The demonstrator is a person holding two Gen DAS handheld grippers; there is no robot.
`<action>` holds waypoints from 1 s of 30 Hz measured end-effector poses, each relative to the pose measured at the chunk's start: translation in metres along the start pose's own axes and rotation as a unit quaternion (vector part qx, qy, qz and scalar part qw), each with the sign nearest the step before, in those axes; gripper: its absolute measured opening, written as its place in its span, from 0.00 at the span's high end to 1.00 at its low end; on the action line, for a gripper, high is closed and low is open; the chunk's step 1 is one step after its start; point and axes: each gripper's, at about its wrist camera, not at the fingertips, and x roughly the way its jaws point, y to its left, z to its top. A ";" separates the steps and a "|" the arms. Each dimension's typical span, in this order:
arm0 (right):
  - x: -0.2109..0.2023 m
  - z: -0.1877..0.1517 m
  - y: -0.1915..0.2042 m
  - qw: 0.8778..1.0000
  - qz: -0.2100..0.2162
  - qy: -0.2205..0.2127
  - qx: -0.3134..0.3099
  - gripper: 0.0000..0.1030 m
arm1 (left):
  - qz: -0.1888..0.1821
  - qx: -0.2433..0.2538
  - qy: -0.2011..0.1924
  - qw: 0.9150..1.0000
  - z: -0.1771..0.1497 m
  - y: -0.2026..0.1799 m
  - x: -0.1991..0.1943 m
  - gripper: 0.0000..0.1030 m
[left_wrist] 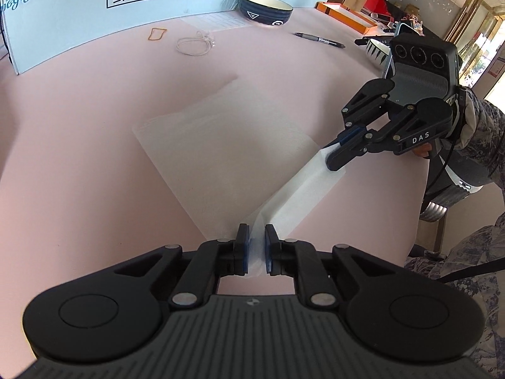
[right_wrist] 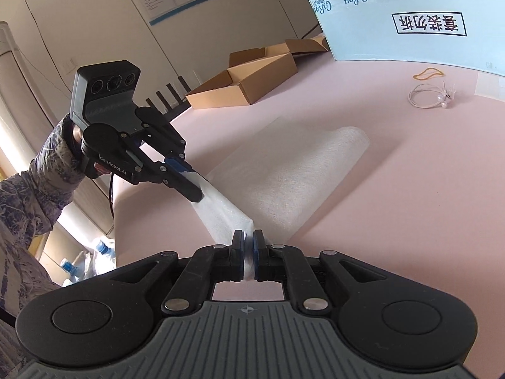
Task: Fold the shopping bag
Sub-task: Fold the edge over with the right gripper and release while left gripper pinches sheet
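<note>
Bowl (left_wrist: 265, 9) at far edge of pink table (left_wrist: 94, 158), dark outside, pale inside; contents not visible from this angle. Second bowl (left_wrist: 377, 51), with spiked pattern, partly hidden behind right claw; inside not visible. Orange tray (left_wrist: 347, 15) beyond it, shallow, white inside. Cardboard box (right_wrist: 252, 79) at the other table edge, flaps open, nothing visible in it. Loose on table: pen (left_wrist: 318, 40), rubber band (left_wrist: 157, 34), white cord loop (left_wrist: 192, 45). Blue printed board (left_wrist: 94, 9) stands along the back.

Bag (left_wrist: 221, 139): white, thin, translucent. Main body lies flat on table ahead of both claws, one long side curled over in a soft roll in the right wrist view. Near end is lifted off the surface and drawn into a taut band between the two claws.

Left claw (left_wrist: 256, 246): jaws nearly together, clamped on one end of the band; material bunched between blue pads.

Right claw (right_wrist: 249, 254): jaws together, clamped on the other end, fabric pinched thin between pads.

Sleeves in camouflage print behind both claws.
</note>
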 end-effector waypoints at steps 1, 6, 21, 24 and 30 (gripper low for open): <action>0.000 -0.001 0.001 1.000 -0.007 -0.004 0.001 0.97 | -0.004 -0.002 0.000 1.000 0.000 0.002 0.000 0.91; -0.012 -0.011 0.023 0.997 -0.072 -0.025 -0.031 0.95 | -0.023 -0.036 -0.008 0.999 -0.003 0.014 -0.001 0.91; -0.042 -0.037 0.108 0.977 -0.133 -0.137 -0.095 0.94 | -0.015 -0.055 -0.017 0.998 -0.008 0.014 0.000 0.91; -0.016 -0.033 0.102 0.979 -0.147 -0.117 -0.084 0.94 | -0.013 -0.059 -0.020 0.998 -0.008 0.015 0.000 0.91; 0.006 -0.030 0.076 0.980 -0.184 -0.074 -0.032 0.95 | -0.021 -0.071 -0.026 0.997 -0.011 0.019 0.000 0.91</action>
